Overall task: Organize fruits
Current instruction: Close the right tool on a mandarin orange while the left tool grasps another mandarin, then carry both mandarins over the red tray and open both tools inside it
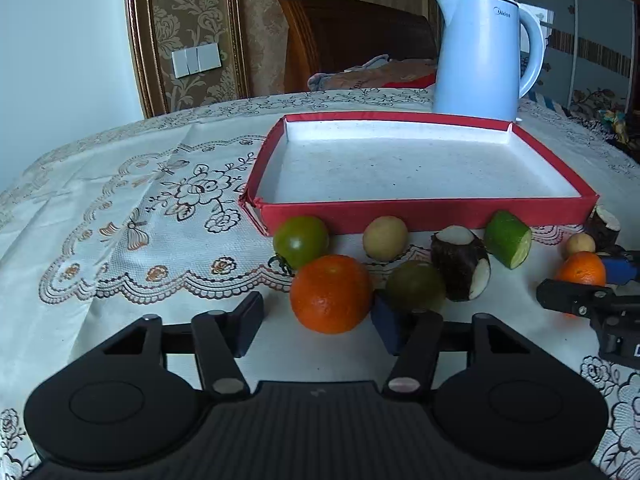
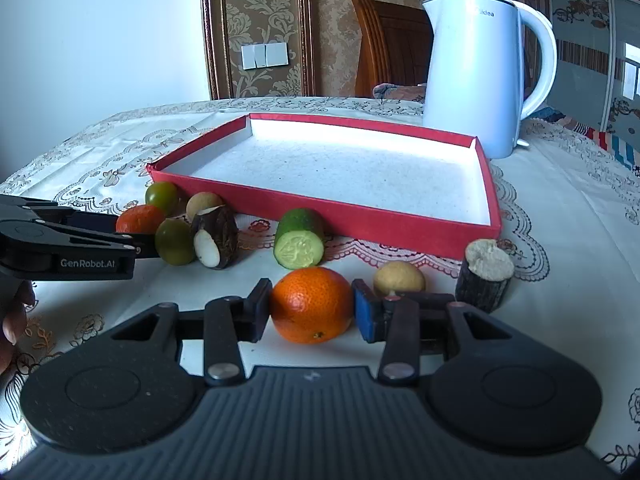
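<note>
An orange (image 1: 331, 294) lies between the fingers of my left gripper (image 1: 318, 314). The blue right pad is at its side and a gap shows at the black left pad, so the gripper is open. My right gripper (image 2: 312, 300) is shut on a second orange (image 2: 310, 314), with both pads against it, low over the cloth. Around them lie two green tomatoes (image 1: 300, 240) (image 1: 416, 286), a tan round fruit (image 1: 386, 238), a dark peeled root piece (image 1: 460, 264) and a cucumber piece (image 1: 508, 244). Just behind them, the red tray (image 1: 420, 214) holds nothing.
A pale blue kettle (image 1: 480, 52) stands behind the tray. Right of my right gripper are another tan fruit (image 2: 398, 276) and a dark stub with a pale cut top (image 2: 486, 276). A patterned cloth (image 1: 120, 220) covers the table, and a wooden chair stands beyond it.
</note>
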